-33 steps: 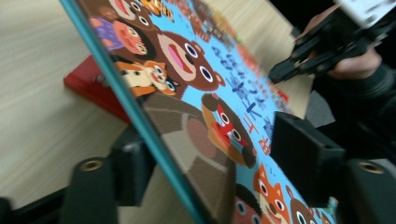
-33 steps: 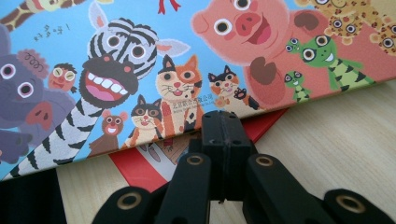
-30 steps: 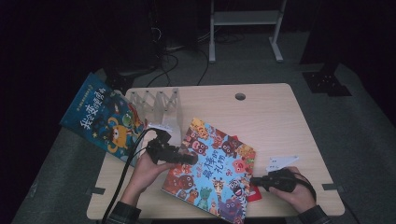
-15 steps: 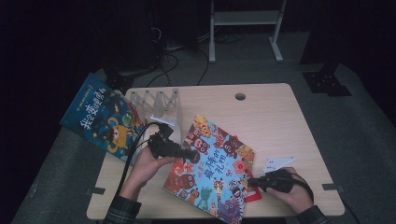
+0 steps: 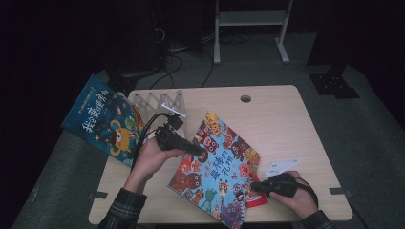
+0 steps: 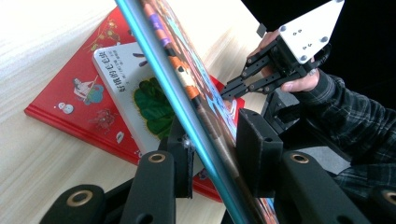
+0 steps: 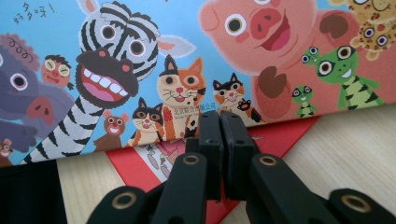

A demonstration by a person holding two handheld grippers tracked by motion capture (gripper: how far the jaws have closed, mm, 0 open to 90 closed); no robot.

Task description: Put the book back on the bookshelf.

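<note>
Nearest to us on the table (image 5: pixel 286 114), the right gripper (image 5: pixel 261 186) sits at the near right with its jaws pressed together, their tips at the near right edge of the animal picture book (image 5: pixel 217 169), just where that cover overlaps a red book (image 7: pixel 154 161) beneath it; in the right gripper view we see the closed jaws against the cartoon cats along the book's lower border. The animal picture book lies diagonally across the middle of the table, its long axis running from the near right up toward the far left, one corner pointing away from us. Its left edge is raised off the table and clamped between the jaws of the left gripper (image 6: pixel 212 149), and in the left gripper view we find the red book and a smaller white book (image 6: pixel 135 93) lying flat under it. A white card (image 5: pixel 282 166) rests just right of the book. Farther left, a dark blue book (image 5: pixel 102 121) overhangs the table's left edge, and a white folding rack (image 5: pixel 160 100) stands at the far left.
</note>
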